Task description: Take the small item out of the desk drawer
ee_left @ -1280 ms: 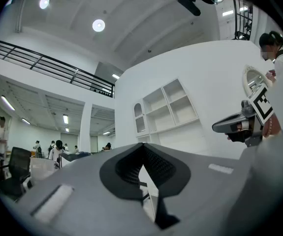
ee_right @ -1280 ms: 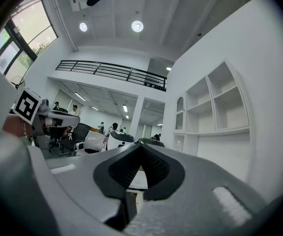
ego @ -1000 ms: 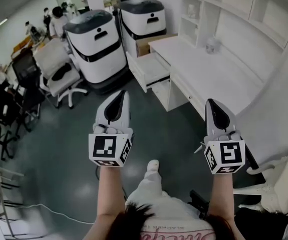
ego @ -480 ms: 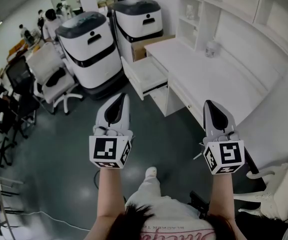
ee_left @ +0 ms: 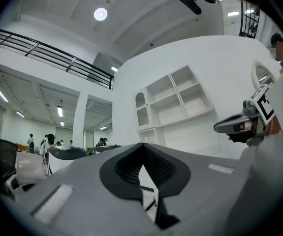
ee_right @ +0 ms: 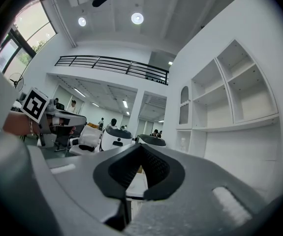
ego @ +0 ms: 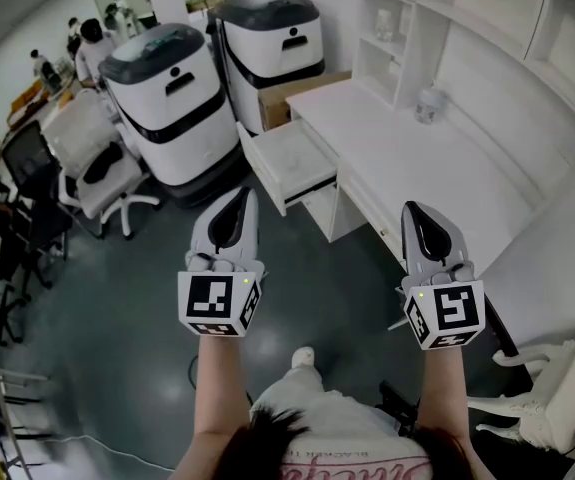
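Dark, glossy flooring point(ego: 117, 298) fills the middle of a big open room, with a white desk point(ego: 437, 168) running along the right-hand wall under white shelving point(ego: 487, 38). At the desk's far left end a drawer point(ego: 289, 158) stands pulled well out. Its inside reads as pale and flat from the head view, and whether the small item lies in it I cannot tell at this distance. A small glass-like jar point(ego: 428, 103) sits on the desktop near the shelving.

Beyond the drawer stand two bulky white-and-black machines point(ego: 172, 88), with a brown cardboard box point(ego: 292, 93) tucked between the farther one and the desk. Office chairs point(ego: 97, 158) and several people point(ego: 92, 43) occupy the far left of the room.

The person holds both tools out in front, side by side and well apart, both short of the drawer and touching nothing. The left gripper point(ego: 239, 196) points towards the drawer front. Its jaws are closed tip to tip with nothing between them (its own view shows the dark pads meeting at a point). The right gripper point(ego: 414, 210) points over the desk's near edge, and its jaws likewise meet at the tips and are empty. Each carries its marker cube point(ego: 219, 303) at the back, just above the person's bare forearm. A white carved chair point(ego: 557, 398) sits at the lower right.
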A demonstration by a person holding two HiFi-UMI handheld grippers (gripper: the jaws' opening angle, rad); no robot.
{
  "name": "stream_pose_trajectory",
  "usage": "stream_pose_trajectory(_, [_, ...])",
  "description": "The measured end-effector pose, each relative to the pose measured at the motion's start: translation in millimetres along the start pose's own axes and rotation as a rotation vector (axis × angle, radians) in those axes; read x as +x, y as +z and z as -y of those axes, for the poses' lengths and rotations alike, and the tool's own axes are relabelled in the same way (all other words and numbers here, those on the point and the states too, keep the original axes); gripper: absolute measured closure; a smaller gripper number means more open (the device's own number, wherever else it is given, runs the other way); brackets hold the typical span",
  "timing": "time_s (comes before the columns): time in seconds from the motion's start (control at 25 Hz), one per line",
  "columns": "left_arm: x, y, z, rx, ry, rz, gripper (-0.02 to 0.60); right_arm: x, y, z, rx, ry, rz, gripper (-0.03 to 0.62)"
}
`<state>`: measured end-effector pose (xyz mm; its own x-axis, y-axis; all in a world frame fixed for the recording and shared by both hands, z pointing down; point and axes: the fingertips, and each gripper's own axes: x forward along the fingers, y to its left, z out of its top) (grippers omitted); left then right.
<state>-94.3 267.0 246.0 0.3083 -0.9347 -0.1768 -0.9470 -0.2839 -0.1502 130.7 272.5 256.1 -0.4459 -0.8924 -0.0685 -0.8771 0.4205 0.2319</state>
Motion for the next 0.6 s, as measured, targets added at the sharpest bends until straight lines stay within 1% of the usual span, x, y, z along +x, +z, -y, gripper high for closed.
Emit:
stream_pose_trajectory(0.4, [62.4,-14.4,-51.8,-0.017,-0.024,0.012,0.571,72.7,-1.9,2.6,0.005,-0.022,-0.012,0.592])
stream_pose_trajectory(0.6, [83.8,-19.9,-67.6,-0.038,-0.046,0.022,0.569,97.1,-2.6,-0.2,-0.001,-0.031,-0.02,0.592])
